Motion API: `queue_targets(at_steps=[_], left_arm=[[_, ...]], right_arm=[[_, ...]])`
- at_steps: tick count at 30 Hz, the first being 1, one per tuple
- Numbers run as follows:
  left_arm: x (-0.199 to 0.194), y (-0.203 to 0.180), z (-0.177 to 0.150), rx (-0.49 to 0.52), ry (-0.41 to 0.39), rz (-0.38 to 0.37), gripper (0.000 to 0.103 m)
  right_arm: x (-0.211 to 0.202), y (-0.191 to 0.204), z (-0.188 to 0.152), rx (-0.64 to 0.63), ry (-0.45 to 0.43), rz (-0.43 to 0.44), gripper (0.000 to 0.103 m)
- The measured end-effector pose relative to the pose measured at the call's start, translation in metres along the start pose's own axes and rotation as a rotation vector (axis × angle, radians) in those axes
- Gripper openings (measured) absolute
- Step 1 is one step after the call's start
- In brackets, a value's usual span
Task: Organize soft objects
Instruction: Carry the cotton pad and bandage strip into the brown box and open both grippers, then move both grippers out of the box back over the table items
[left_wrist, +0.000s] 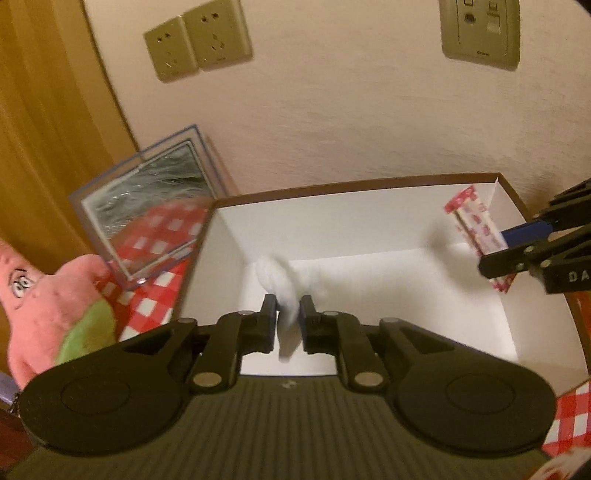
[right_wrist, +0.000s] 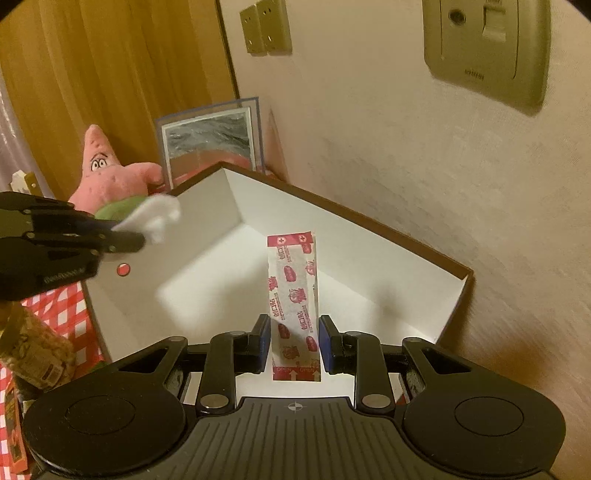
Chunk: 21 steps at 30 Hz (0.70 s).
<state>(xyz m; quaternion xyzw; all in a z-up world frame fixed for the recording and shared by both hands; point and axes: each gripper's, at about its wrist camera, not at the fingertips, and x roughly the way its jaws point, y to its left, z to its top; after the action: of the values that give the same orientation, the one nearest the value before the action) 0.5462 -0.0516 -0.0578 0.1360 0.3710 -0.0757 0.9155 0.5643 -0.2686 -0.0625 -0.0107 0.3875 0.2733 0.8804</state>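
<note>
The left gripper (left_wrist: 288, 314) is being held over the near edge of an open white box (left_wrist: 369, 218), its jaws set narrow with a white cotton wad (left_wrist: 284, 291) standing between the blue pads; a thin gap is showing on each side of the wad, so the pads are not being pressed against it, and whether the wad is resting on a pad cannot be told through the blur. In the right wrist view the same wad (right_wrist: 157, 216) is being seen at the tip of the left gripper (right_wrist: 122, 236), above the left wall of the box (right_wrist: 369, 258). The right gripper (right_wrist: 293, 343) is being held over the box interior with its jaws set narrow on a wrapped adhesive bandage (right_wrist: 293, 295), which is being gripped at its lower part and is standing upright, its red-printed end uppermost. In the left wrist view this bandage (left_wrist: 476, 229) is being carried by the right gripper (left_wrist: 495, 251) over the right part of the box. The box is being supported on a table covered by a red-and-white checked cloth (left_wrist: 155, 236), with its far side close to a cream wall (left_wrist: 351, 110). A pink star plush toy (right_wrist: 107, 173) is lying to the left of the box, and a framed picture (right_wrist: 210, 136) is leaning behind it. Wall sockets (left_wrist: 199, 40) are being shown above.
</note>
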Motion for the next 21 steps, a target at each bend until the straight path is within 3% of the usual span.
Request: queue_targets(at_steps=[1, 2, 3, 4, 7, 14, 21], left_arm=[[0.003, -0.002, 0.001, -0.001, 0.002, -0.003, 0.031], [0.005, -0.004, 0.001, 0.000, 0.004, -0.002, 0.047], [0.007, -0.006, 0.001, 0.001, 0.001, 0.008, 0.052], [0.008, -0.007, 0.002, 0.002, -0.001, 0.014, 0.052], [0.010, -0.007, 0.001, -0.010, 0.020, 0.010, 0.053], [-0.003, 0.003, -0.007, -0.059, 0.049, 0.031, 0.058], [-0.040, 0.008, -0.012, -0.136, 0.035, 0.047, 0.058]], right_arm=[[0.003, -0.001, 0.001, 0.004, 0.003, 0.006, 0.028], [0.006, -0.002, 0.001, 0.015, 0.008, 0.017, 0.030], [0.009, -0.005, 0.002, 0.031, 0.013, 0.028, 0.036], [0.010, -0.006, 0.002, 0.041, 0.015, 0.033, 0.046], [0.007, -0.011, 0.000, 0.050, -0.013, 0.040, 0.056], [0.008, -0.019, 0.000, 0.082, -0.008, 0.071, 0.057], [-0.005, -0.021, -0.003, 0.075, -0.010, 0.118, 0.057]])
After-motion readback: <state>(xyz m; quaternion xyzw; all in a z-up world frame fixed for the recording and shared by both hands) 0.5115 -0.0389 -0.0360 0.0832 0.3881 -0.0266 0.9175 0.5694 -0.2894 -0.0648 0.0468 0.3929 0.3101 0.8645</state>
